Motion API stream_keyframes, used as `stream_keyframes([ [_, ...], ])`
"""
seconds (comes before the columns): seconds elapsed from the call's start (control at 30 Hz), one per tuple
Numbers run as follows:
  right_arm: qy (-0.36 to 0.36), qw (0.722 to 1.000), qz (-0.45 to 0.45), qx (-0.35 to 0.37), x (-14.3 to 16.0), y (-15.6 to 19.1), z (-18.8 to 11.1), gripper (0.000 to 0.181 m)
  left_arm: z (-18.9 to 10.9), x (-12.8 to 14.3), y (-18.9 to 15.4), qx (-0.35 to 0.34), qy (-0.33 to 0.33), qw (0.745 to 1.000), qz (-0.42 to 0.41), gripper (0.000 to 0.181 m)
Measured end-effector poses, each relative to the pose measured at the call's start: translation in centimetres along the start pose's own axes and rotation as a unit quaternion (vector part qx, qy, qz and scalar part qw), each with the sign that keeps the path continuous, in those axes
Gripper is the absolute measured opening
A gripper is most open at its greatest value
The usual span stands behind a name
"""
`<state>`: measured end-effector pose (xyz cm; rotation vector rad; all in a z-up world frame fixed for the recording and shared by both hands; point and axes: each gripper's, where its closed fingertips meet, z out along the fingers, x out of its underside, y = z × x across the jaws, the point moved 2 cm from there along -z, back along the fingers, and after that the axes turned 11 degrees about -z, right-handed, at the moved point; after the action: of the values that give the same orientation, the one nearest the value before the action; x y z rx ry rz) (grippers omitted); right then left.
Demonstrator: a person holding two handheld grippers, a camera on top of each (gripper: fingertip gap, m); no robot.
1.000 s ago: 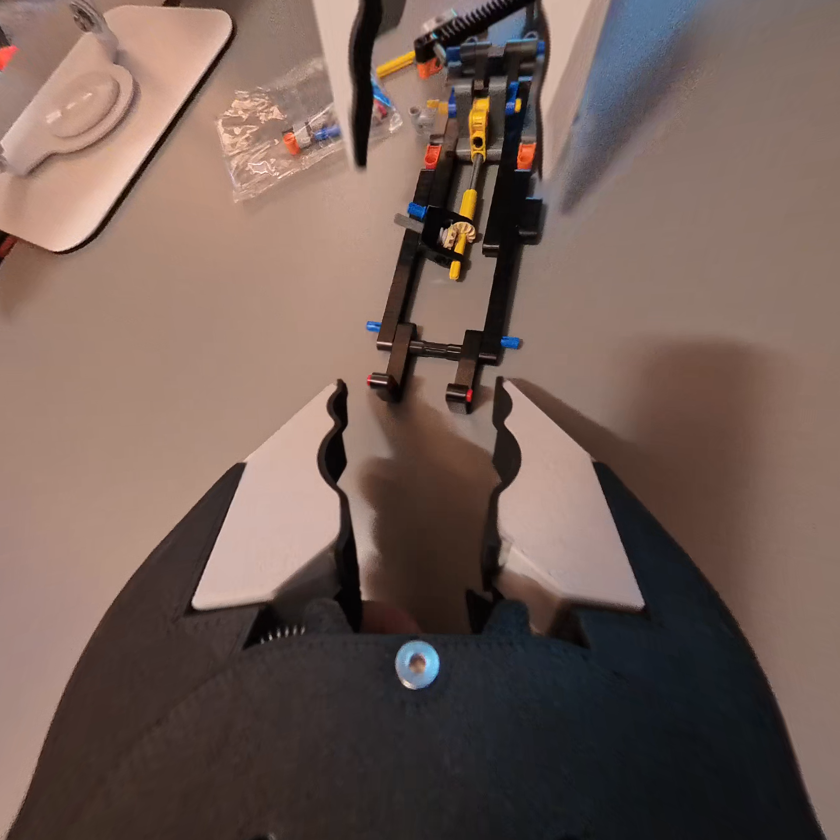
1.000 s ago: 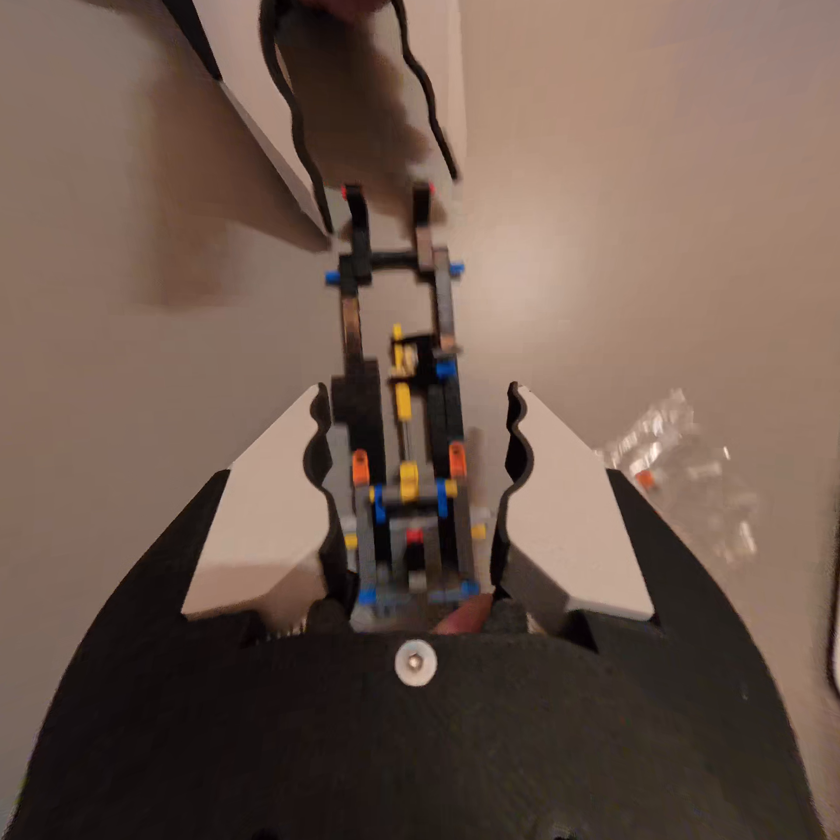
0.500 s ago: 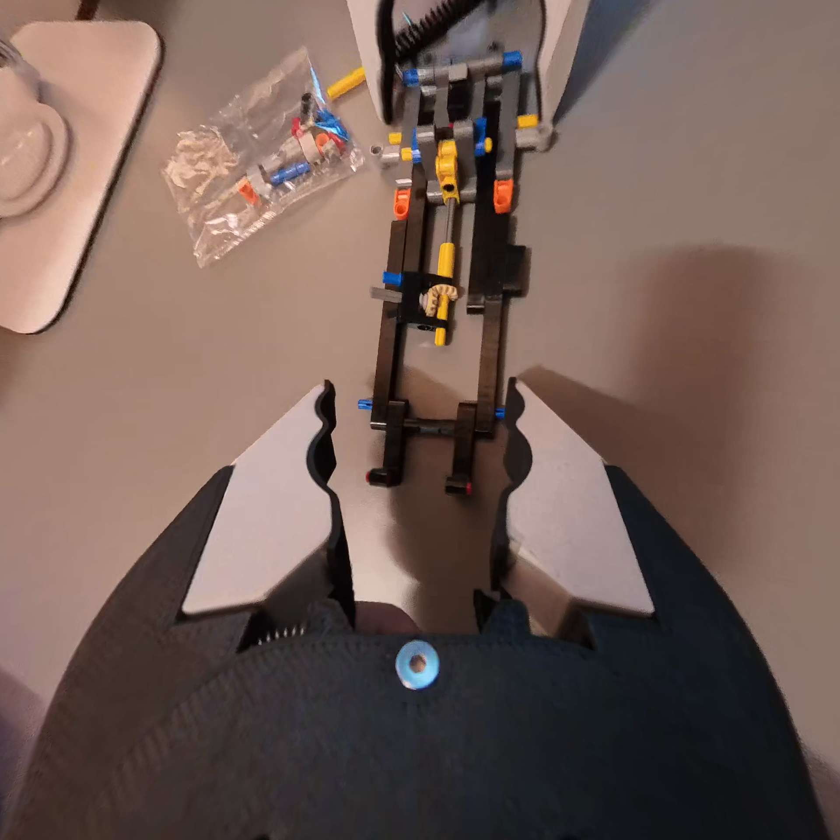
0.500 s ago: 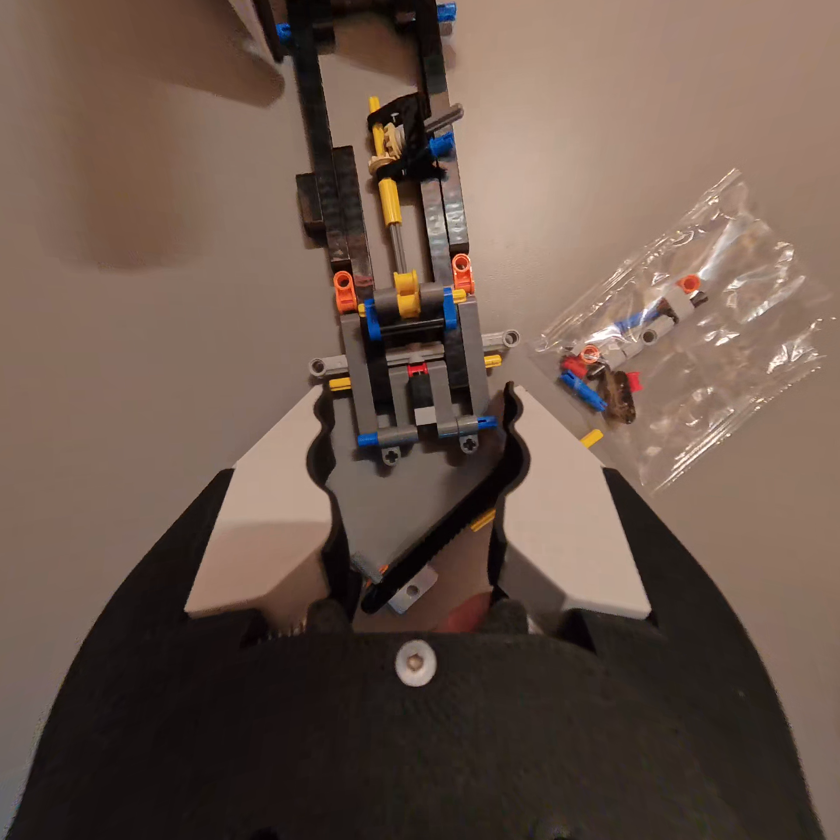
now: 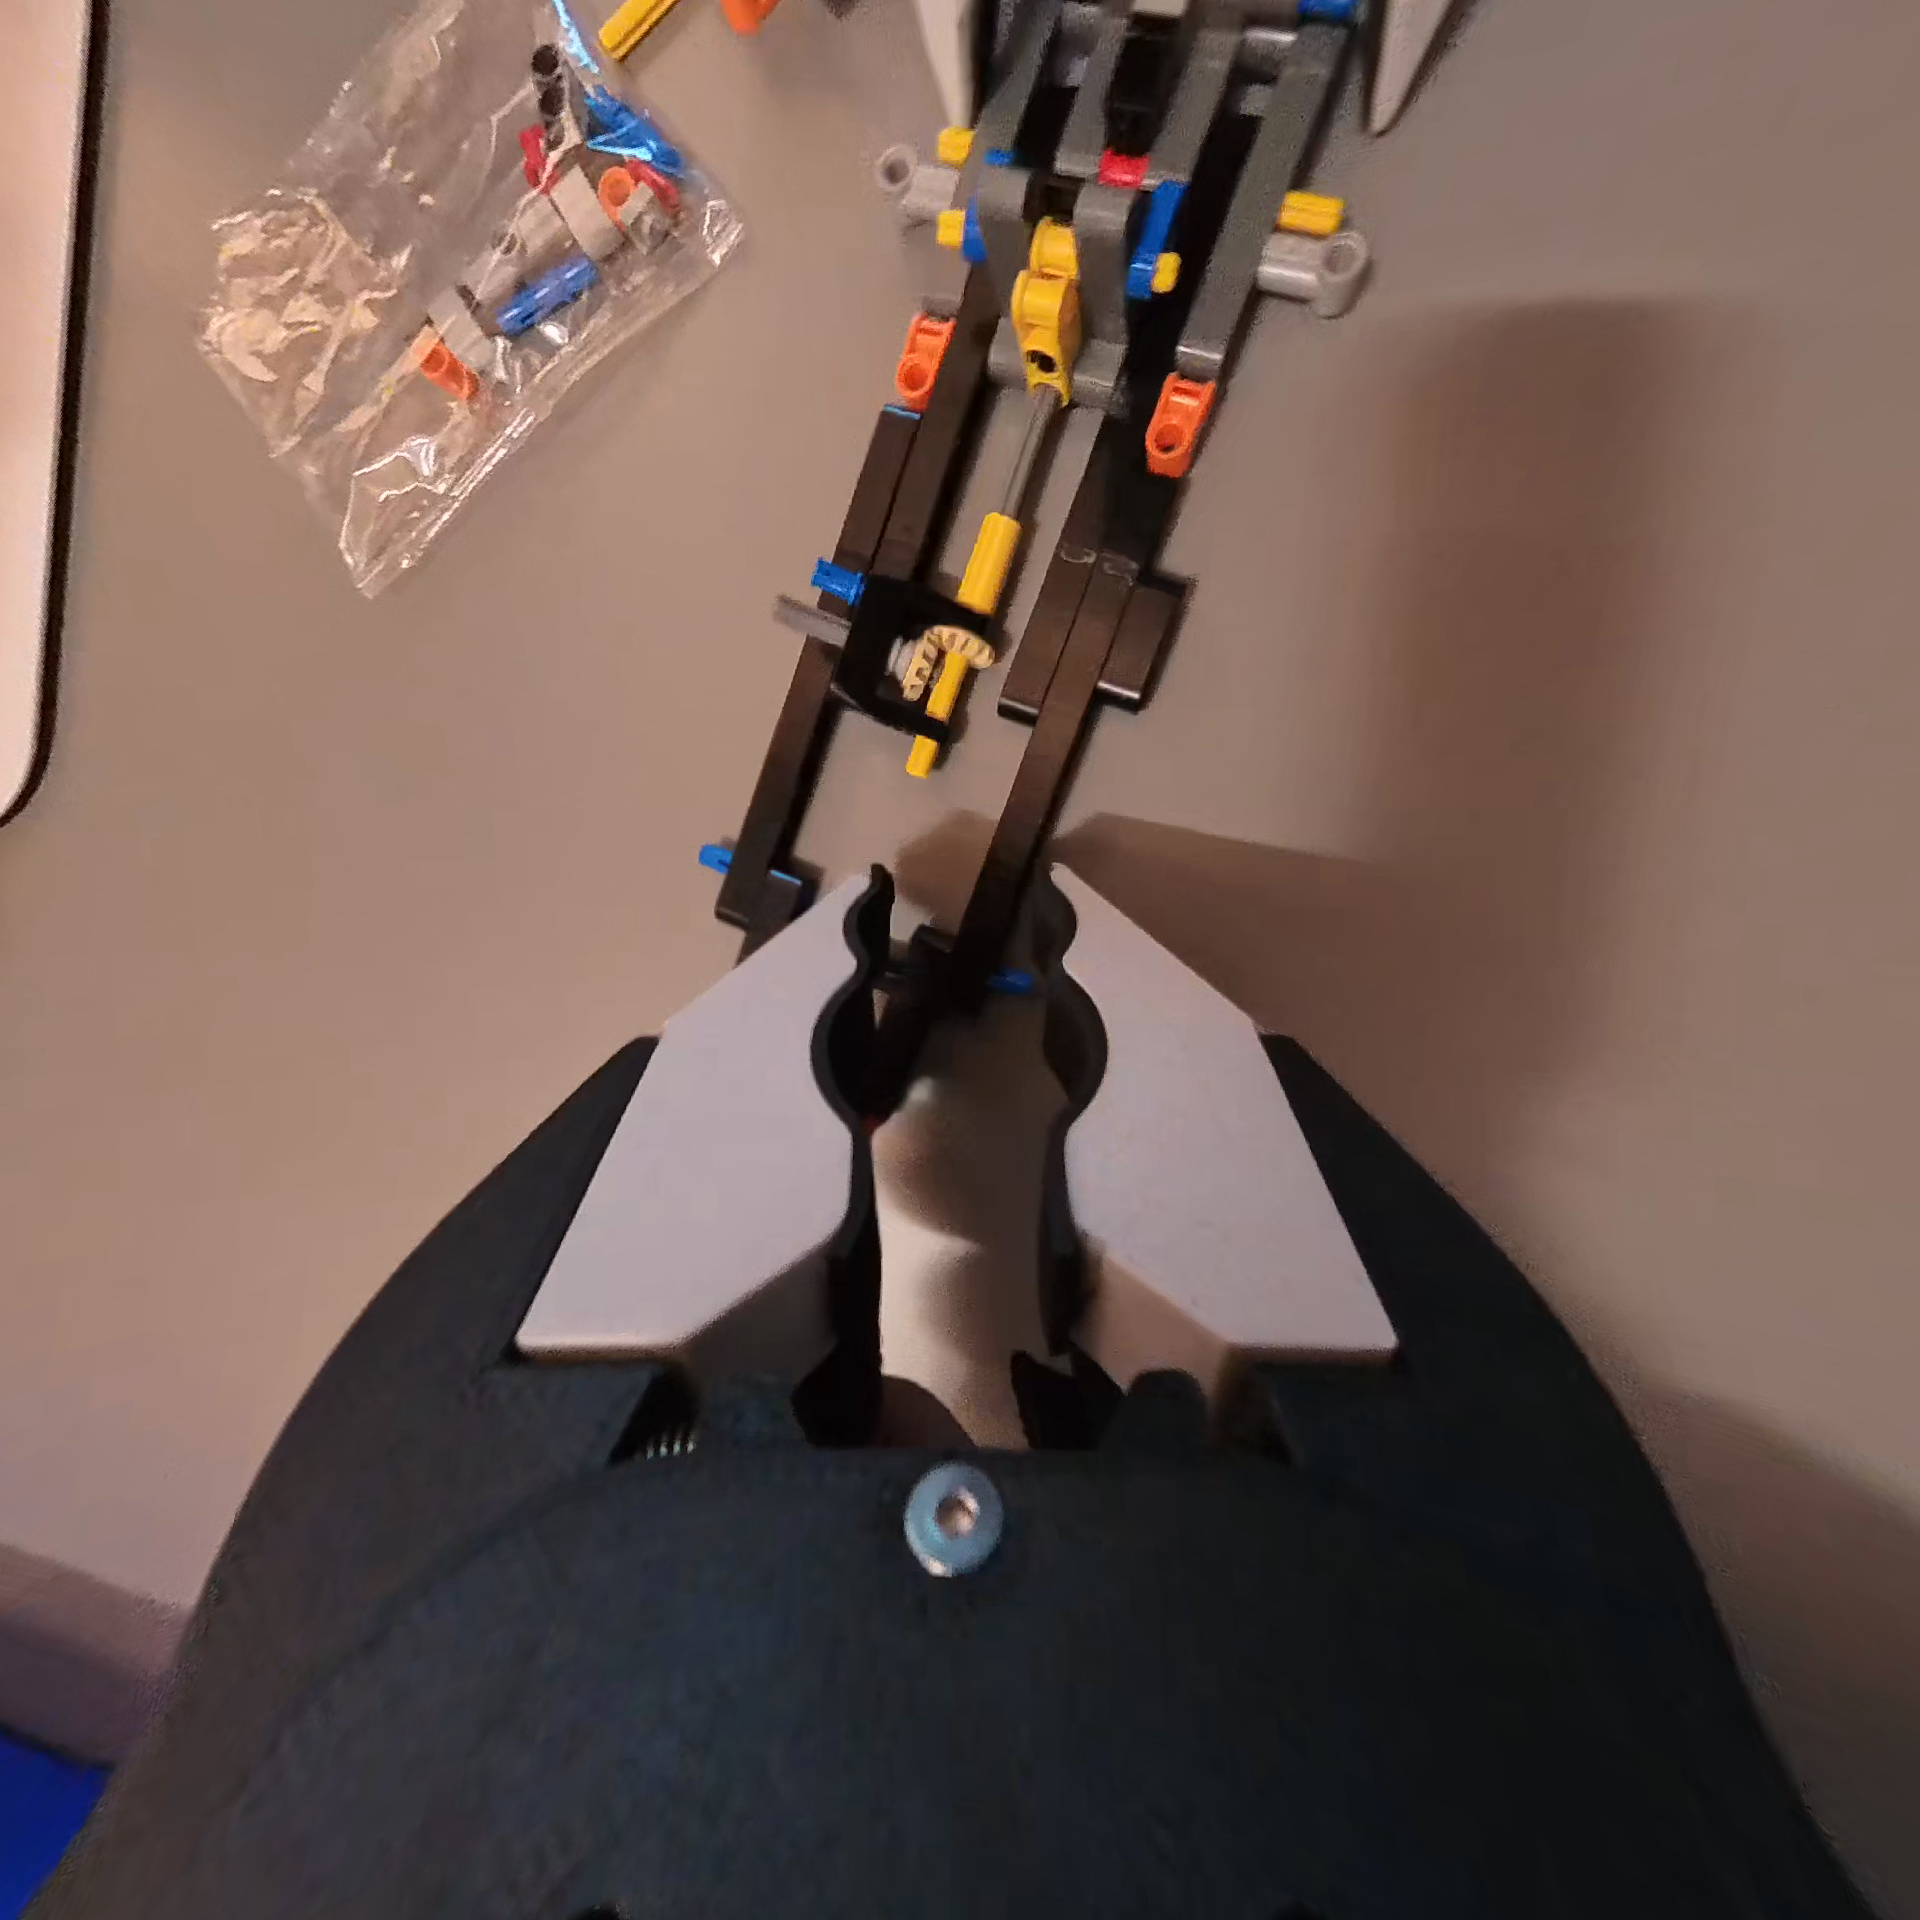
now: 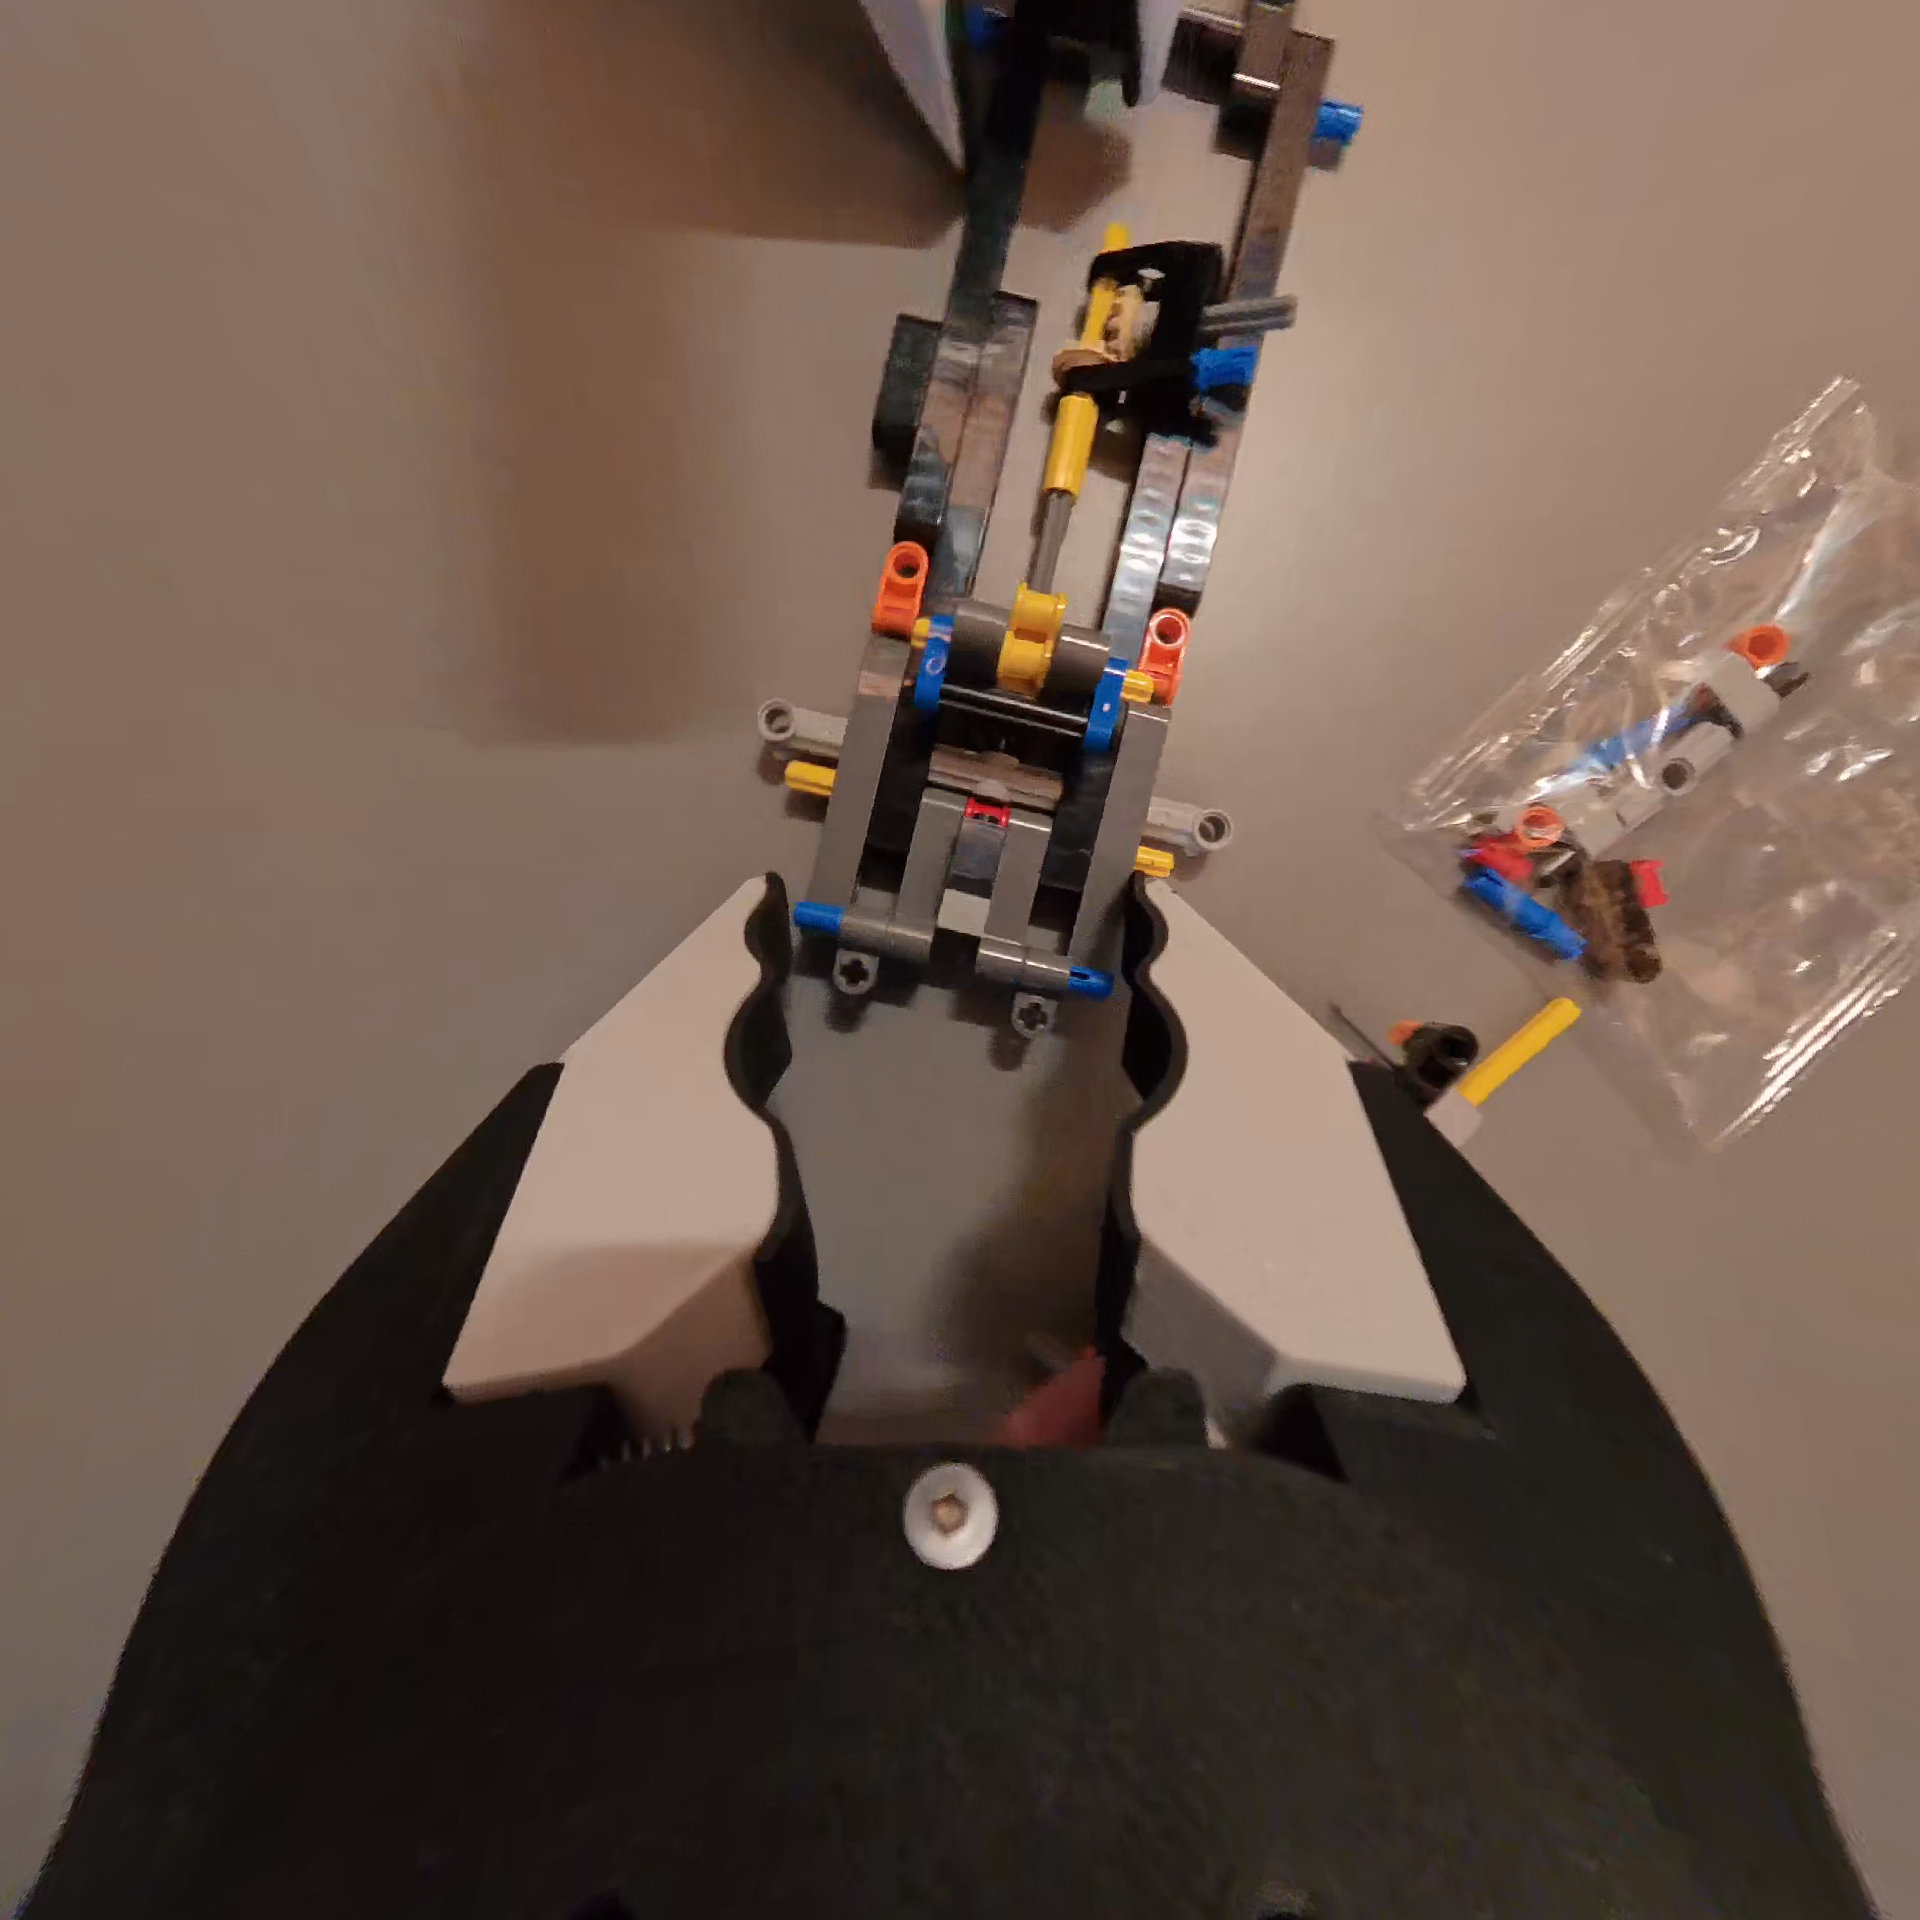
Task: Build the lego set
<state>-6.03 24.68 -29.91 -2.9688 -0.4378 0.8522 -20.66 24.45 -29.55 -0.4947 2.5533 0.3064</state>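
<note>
Grey tabletop (image 5: 364, 935): left gripper (image 5: 961, 904) grips lego chassis (image 5: 1049, 582); right gripper (image 6: 951, 914) open; no writing legible.

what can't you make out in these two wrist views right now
- Left wrist view: near end of the long black lego chassis is hidden between the left gripper fingers; grip unclear.
- Right wrist view: chassis's far end is cut off by the top edge.
- Clear plastic parts bag: pieces are too small to identify.

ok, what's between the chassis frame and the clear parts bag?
Bare tabletop. In the left wrist view nothing lies between the lego chassis frame and the clear parts bag; the right wrist view agrees, with loose pieces only below the bag.
</note>
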Motion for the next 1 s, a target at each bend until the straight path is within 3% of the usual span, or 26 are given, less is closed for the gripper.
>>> stream_keyframes([
  [0.47, -0.053, 0.998, 0.025, -0.012, -4.1, 7.3, 1.4, 0.066, -0.2, 0.5, 1.4, -0.035, -0.005, 0.999, 0.014, 0.021],
  [0.6, -0.084, 0.995, 0.046, -0.023, -3.7, 6.3, -0.1, 0.064, -1.3, 1.0, 1.4, -0.052, -0.030, 0.998, -0.021, 0.024],
  [0.73, -0.105, 0.992, 0.067, -0.002, -3.7, 3.2, -1.1, 0.058, -2.1, 1.5, 0.9, -0.059, -0.061, 0.993, -0.078, 0.025],
  [0.83, -0.103, 0.990, 0.091, 0.015, -3.7, 0.9, -0.5, 0.044, -2.0, 1.8, 0.3, -0.064, -0.066, 0.989, -0.116, 0.027],
  [1.0, -0.096, 0.990, 0.098, -0.029, -3.9, 1.3, 1.4, 0.049, -1.6, 1.4, -0.9, -0.035, -0.089, 0.982, -0.161, 0.034],
])
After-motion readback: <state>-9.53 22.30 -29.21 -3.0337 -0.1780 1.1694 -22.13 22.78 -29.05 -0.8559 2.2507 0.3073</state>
